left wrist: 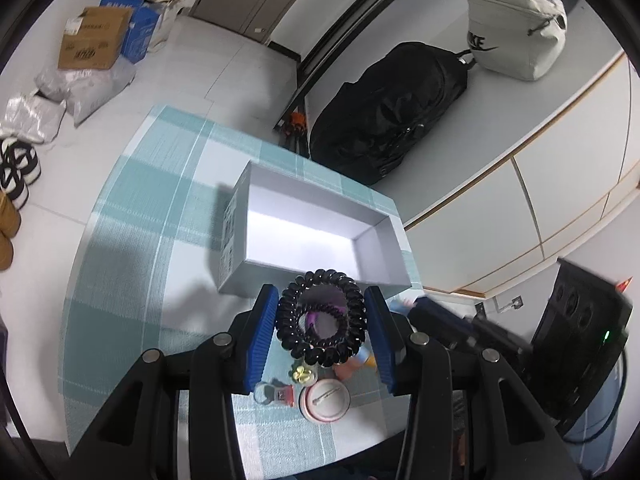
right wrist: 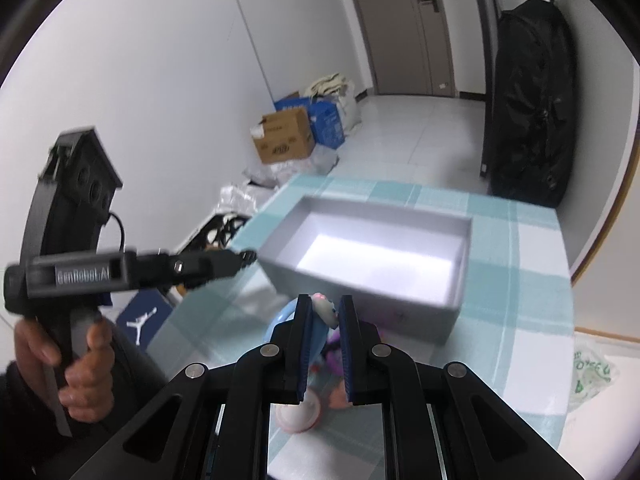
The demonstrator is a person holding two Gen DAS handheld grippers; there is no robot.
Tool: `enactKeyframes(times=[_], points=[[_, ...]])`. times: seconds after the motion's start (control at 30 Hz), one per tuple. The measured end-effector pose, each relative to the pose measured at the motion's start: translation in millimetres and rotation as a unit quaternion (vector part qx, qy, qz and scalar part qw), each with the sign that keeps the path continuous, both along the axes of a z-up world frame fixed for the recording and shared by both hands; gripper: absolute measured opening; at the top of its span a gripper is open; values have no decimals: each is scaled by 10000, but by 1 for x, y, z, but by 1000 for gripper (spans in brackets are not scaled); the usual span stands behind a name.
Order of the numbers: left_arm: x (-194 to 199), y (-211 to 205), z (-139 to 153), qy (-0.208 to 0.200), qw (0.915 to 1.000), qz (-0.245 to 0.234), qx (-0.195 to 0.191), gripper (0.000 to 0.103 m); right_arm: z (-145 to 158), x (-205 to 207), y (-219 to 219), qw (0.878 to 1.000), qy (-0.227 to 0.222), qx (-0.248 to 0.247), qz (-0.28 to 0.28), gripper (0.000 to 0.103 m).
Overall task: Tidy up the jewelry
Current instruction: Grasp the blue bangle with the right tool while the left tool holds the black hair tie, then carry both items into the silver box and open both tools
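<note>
My left gripper (left wrist: 320,300) is shut on a black spiral hair tie (left wrist: 321,316) and holds it above the table, just in front of the open white box (left wrist: 310,236). My right gripper (right wrist: 325,306) is shut on a light blue hairband with a pink and white charm (right wrist: 325,308), near the box's front wall (right wrist: 360,284). Below the left gripper lie a round white and pink case (left wrist: 325,402), a yellow clip (left wrist: 301,376), a small red and grey piece (left wrist: 275,394) and a purple hair tie (left wrist: 316,318).
The table carries a teal checked cloth (left wrist: 152,216). A black bag (left wrist: 392,112) stands past the table's far edge. Cardboard boxes (left wrist: 94,38), plastic bags and shoes lie on the floor at left. The other hand-held gripper (right wrist: 132,270) shows at left in the right wrist view.
</note>
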State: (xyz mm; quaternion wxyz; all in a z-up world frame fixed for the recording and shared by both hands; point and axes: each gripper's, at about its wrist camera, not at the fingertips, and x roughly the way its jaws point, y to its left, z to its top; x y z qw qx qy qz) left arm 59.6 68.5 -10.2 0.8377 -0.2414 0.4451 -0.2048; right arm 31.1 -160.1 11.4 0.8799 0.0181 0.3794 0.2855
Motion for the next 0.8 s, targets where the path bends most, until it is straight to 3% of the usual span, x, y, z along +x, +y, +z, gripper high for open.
enactKeyframes(times=[0.2,0.47,0.8], points=[[19,-16,9,-179,9990,-80,390,38,13,28,-19,9993,-99,281,-205,12],[53,-44,10,-476,9915,-295,1177,38,11,72,-29,9988,-2,386,-304,12],[77,-46,-9,-345,9890,-406,1378,38,-9,110,-31,9990,191,274,-283,12]])
